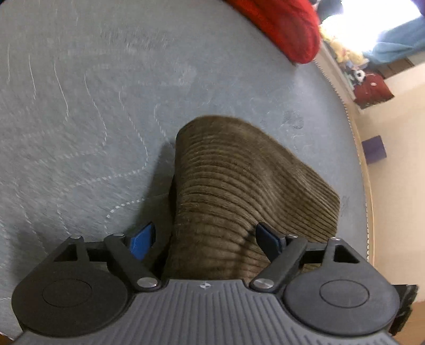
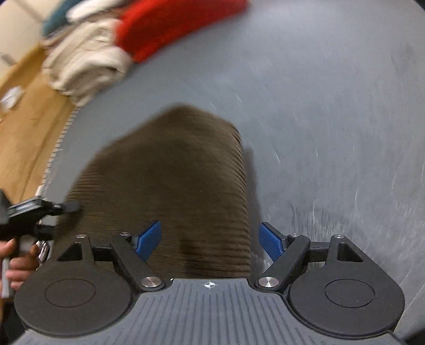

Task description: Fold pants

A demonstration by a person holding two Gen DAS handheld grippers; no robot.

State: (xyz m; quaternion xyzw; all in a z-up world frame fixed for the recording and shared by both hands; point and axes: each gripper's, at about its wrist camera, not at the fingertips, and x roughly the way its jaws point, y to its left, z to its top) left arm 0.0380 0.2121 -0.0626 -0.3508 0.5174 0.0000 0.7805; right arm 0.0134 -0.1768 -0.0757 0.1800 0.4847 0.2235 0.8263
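pants point(image 1: 233, 185): brown corduroy, already a compact folded bundle, lying on the grey quilted surface point(image 1: 93, 93), close in front of both claws; ribs run crosswise; far edge rounded.
surface: looks like a bed or padded mat, can't tell which; edge with trim at the side, floor beyond.
left claw point(image 1: 204, 241): wide open, blue pads spread apart, nothing held; the bundle sits in the gap between them, right pad over the cloth, left pad just beside its edge.
right claw point(image 2: 211, 240): also wide open, empty; bundle fills the gap, right pad off the cloth over bare surface.
left claw in right view point(image 2: 66, 207): seen at the bundle's left edge, person's hand point(image 2: 16, 260) on its handle.
blur: right view is motion-blurred, fine contact unclear.
step (judged): late stage, either releasing after a fold or lining up for a last fold or tidy.
how to do it well: keep both claws level, take both near corners at matching depth, catch all layers, lift evenly, lay edge to edge on the far side, then press flat.
risk: gripping only the top layer unrolls the stack.
background: red cloth point(image 2: 180, 24) and cream cloth point(image 2: 85, 61) piled at the far edge, well apart.
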